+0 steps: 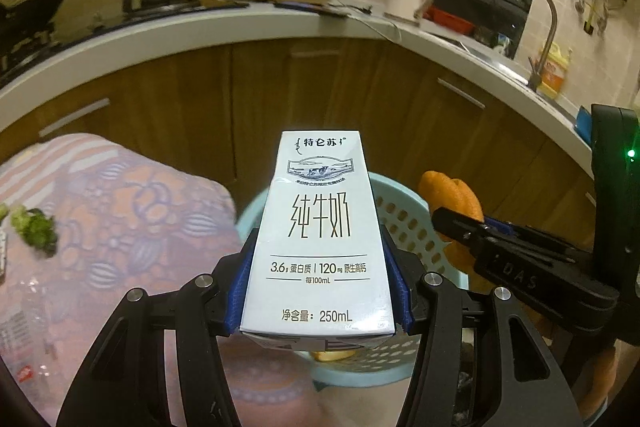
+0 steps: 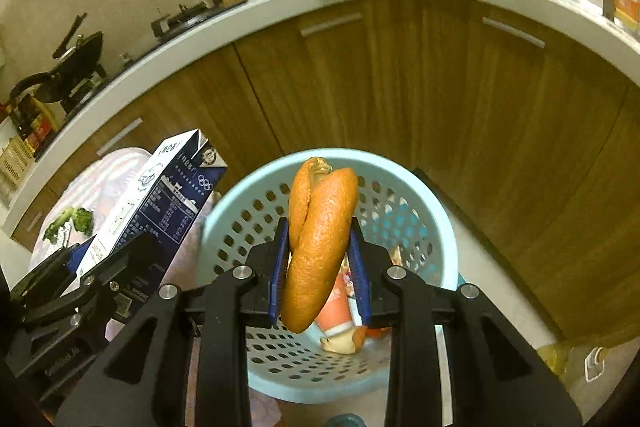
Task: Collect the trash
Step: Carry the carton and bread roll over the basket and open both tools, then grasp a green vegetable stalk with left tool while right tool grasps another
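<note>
My left gripper (image 1: 319, 263) is shut on a white and blue 250 mL milk carton (image 1: 320, 239) and holds it upright over the near rim of a light blue perforated basket (image 1: 404, 223). The carton also shows in the right wrist view (image 2: 160, 203). My right gripper (image 2: 320, 259) is shut on a curled orange peel (image 2: 320, 239) and holds it above the basket (image 2: 424, 227). The peel also shows in the left wrist view (image 1: 452, 199). Some trash (image 2: 340, 311) lies inside the basket.
A table with a patterned cloth (image 1: 132, 219) is at the left, with a piece of broccoli (image 1: 34, 231) and a plastic bottle (image 1: 28, 339) on it. Wooden cabinets (image 2: 440, 87) and a white counter (image 1: 200, 31) stand behind the basket.
</note>
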`<state>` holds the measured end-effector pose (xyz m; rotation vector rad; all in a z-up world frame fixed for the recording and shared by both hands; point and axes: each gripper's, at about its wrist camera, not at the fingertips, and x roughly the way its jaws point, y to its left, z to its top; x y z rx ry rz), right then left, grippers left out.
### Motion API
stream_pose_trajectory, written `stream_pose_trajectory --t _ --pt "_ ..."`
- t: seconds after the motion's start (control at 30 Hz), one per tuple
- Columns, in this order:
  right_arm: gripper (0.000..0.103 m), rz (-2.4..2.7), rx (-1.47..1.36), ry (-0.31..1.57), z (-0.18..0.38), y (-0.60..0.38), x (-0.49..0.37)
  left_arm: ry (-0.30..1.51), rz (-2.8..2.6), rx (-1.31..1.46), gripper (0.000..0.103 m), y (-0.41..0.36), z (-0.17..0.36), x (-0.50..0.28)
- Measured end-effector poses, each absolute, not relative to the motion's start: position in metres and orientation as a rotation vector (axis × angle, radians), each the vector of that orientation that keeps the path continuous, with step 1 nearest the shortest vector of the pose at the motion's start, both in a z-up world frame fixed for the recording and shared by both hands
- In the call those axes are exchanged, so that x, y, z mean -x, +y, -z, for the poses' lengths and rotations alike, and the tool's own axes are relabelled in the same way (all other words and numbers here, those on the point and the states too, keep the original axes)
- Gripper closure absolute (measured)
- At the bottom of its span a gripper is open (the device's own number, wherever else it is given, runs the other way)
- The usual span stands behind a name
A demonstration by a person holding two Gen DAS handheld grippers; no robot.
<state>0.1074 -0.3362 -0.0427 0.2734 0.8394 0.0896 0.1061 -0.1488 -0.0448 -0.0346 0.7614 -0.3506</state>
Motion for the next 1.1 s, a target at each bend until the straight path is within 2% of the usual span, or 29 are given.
stream_pose_trajectory --t 0.17,0.23,0.3,0.77,1.1 --pt "0.073 -0.070 -0.290 0.874 0.055 -0.344 -0.110 0.793 0.349 0.017 0.046 -0.159 0.054 -0.112" --pt "0.056 -0.069 -0.316 0.885 0.059 -0.348 -0.111 0.794 0.350 0.003 0.039 -0.160 0.055 -0.109" --pt "0.050 -0.063 -0.336 0.875 0.059 -0.352 -0.109 0.800 0.347 0.000 0.038 -0.159 0.056 -0.109" --pt "0.050 -0.152 -0.259 0.831 0.036 -0.312 -0.096 0.758 0.307 0.058 0.038 -0.125 0.038 -0.091" --pt "0.051 -0.282 -0.161 0.768 0.005 -0.242 -0.086 0.672 0.203 0.135 0.040 -0.059 0.007 -0.063"
